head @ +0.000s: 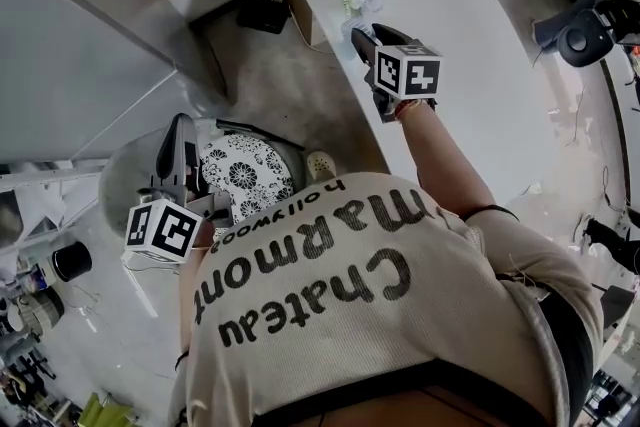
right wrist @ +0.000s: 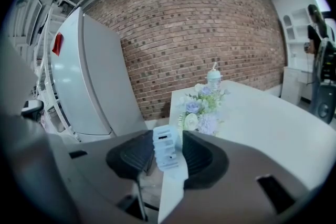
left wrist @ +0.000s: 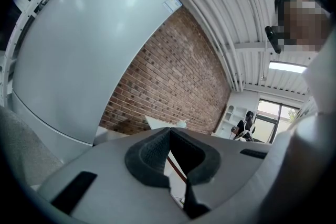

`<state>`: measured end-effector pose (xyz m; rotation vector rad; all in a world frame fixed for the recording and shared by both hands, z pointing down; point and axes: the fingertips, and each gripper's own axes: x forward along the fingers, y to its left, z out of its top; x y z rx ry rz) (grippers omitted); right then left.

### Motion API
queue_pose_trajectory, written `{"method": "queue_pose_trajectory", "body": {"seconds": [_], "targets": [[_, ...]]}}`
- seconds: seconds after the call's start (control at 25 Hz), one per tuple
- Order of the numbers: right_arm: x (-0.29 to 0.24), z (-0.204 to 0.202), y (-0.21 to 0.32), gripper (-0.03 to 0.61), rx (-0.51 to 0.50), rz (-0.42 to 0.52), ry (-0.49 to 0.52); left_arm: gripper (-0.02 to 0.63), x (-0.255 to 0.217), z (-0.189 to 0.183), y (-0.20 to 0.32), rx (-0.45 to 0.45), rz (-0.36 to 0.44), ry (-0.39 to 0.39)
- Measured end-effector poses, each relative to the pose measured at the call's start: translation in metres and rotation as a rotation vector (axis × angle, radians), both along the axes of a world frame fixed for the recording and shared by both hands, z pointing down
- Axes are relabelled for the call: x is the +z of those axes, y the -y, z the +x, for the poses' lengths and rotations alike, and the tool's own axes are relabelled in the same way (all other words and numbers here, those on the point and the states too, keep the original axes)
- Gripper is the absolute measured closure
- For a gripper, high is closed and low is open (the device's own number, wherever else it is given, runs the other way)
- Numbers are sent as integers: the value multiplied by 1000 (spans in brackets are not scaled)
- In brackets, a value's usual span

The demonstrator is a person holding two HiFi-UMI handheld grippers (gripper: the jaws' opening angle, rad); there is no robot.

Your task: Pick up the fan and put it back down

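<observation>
Right gripper (right wrist: 168,140) is clamped on the fan (right wrist: 166,150), a small pale blue-white piece upright between its pads. The fan sits at the near corner of the white table (right wrist: 262,123), can't tell if it rests on it, with a flower bunch (right wrist: 202,112) further along the table behind it. Left gripper (left wrist: 169,132) is held low near the grey fridge (left wrist: 79,60), jaw tips together, nothing between them
</observation>
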<state>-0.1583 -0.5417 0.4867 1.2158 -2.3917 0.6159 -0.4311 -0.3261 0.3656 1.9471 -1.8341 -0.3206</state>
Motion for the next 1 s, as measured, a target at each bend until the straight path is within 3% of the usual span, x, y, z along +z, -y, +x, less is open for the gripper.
{"method": "queue_pose_trajectory", "body": {"seconds": [0.44,1.0], "targets": [[-7,25,-39,405,0,9,-45,614,-10,22,-13,69,26,1],[-28,77,-114,405,88,45,-29,614,-18,63,-50,184,64,-2]]}}
